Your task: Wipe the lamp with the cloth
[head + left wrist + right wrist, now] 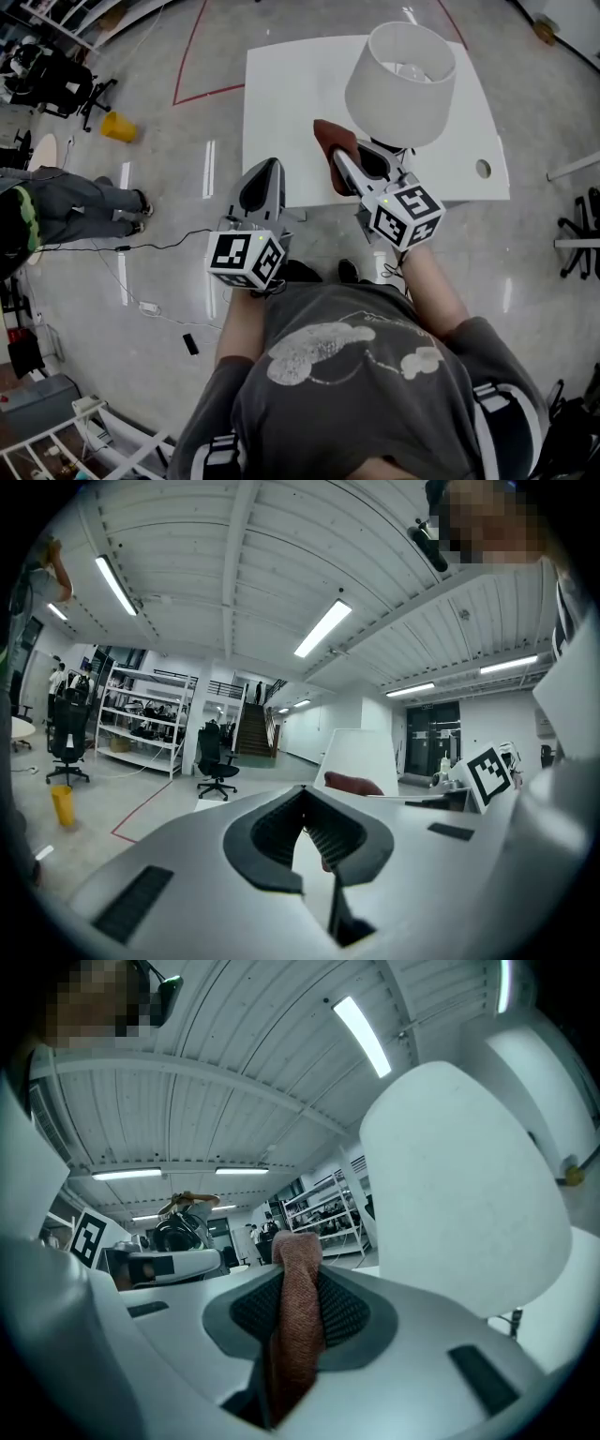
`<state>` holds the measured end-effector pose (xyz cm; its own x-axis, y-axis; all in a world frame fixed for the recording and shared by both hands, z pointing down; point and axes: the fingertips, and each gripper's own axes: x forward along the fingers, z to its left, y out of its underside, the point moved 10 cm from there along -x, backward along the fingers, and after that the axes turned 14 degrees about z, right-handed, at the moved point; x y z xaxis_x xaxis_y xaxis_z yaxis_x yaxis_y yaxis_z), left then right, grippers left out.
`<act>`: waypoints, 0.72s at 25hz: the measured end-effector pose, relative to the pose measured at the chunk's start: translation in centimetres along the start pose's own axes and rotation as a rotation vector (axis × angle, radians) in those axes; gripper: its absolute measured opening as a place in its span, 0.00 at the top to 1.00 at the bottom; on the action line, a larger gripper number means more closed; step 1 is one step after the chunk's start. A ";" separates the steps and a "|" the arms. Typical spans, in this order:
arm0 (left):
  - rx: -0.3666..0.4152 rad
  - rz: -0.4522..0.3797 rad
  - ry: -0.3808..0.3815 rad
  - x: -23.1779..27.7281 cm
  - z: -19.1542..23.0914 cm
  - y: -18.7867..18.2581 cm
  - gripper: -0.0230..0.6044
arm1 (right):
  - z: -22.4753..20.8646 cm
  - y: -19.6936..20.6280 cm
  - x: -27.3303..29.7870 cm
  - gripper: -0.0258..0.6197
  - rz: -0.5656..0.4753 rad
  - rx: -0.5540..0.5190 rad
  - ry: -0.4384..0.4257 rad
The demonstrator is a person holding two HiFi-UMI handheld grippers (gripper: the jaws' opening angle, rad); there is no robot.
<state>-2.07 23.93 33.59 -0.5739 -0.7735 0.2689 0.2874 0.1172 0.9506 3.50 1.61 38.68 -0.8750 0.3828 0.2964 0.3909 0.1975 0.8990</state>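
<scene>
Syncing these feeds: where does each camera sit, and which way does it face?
Head view: on the person's head, steeply down at table, lamp; torso, forearms, left tool, right tool show.
Left gripper view: on the left tool, along its shut, empty jaws toward the lamp.
Right gripper view: on the right tool, along jaws clamping the cloth, beside the lamp.
Shared: all three show lamp and cloth.

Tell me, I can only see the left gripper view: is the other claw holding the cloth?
Observer: Yes, the right claw is shut on the reddish cloth.
Operator: Is it wiping the lamp?
Observer: The cloth is close beside the lamp shade, at its lower edge; I cannot tell if they touch.
Operator: Is there a light bulb in it?
Observer: Yes, the head view looks down into the shade and shows a bulb inside.
</scene>
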 end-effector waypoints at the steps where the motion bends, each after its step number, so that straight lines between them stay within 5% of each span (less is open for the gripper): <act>1: -0.003 -0.001 0.003 0.2 0.6 -0.1 0.95 | 0.1 0.0 0.5 0.83 0.005 0.002 0.004; 10: 0.028 0.031 0.170 4.8 6.9 -1.7 0.95 | 0.9 -1.5 4.6 0.83 -0.042 0.046 0.152; 18: 0.103 0.078 0.433 12.1 13.6 -4.6 0.95 | 1.0 -3.0 8.5 0.83 -0.153 0.158 0.444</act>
<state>-20.76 22.48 34.60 -0.1737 -0.9465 0.2720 0.2269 0.2303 0.9463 -4.80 5.15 38.14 -0.9493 -0.0762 0.3050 0.2573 0.3690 0.8931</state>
